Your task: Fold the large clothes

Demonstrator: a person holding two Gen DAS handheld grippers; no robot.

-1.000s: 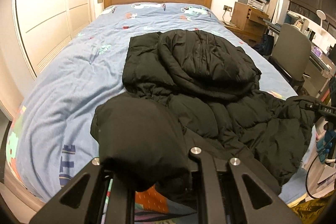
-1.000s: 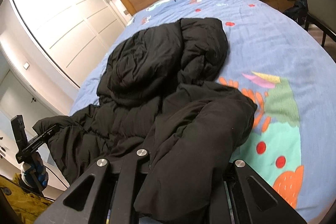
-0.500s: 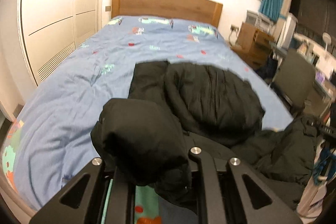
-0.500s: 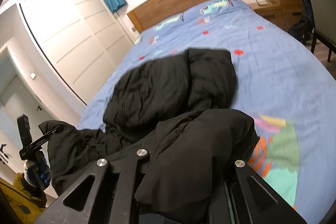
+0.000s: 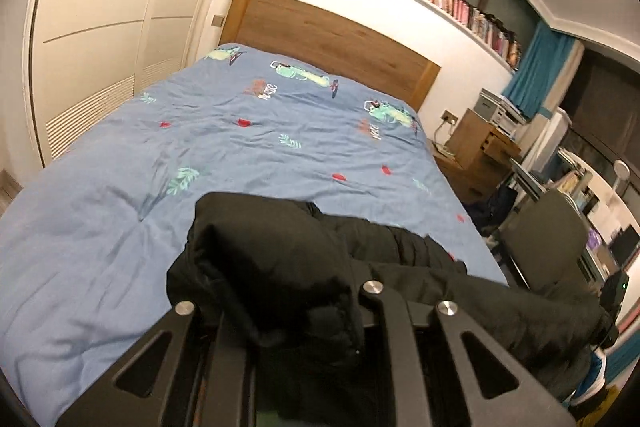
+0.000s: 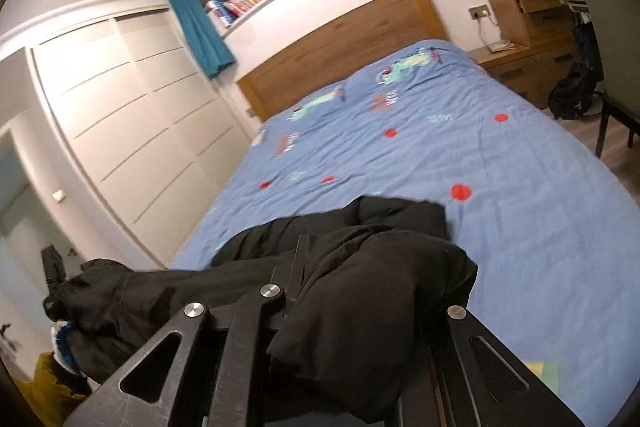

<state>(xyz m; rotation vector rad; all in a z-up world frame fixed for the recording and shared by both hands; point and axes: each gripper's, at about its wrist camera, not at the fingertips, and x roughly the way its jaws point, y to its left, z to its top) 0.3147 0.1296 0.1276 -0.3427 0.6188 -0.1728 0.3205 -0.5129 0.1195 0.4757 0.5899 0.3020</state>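
Bedspread (image 5: 248, 163) ahead bare; chair (image 5: 548, 235) blocks right.

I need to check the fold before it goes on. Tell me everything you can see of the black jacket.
The black puffer jacket is matte, quilted and padded, bunched in thick rumpled folds. Each tool is shut on a wad of it: the left tool on one end, the right tool on the other. Between them the fabric stretches in a band, seen in both views, and part of it lies low over the near end of the blue printed duvet. No zip, label or hood can be made out.
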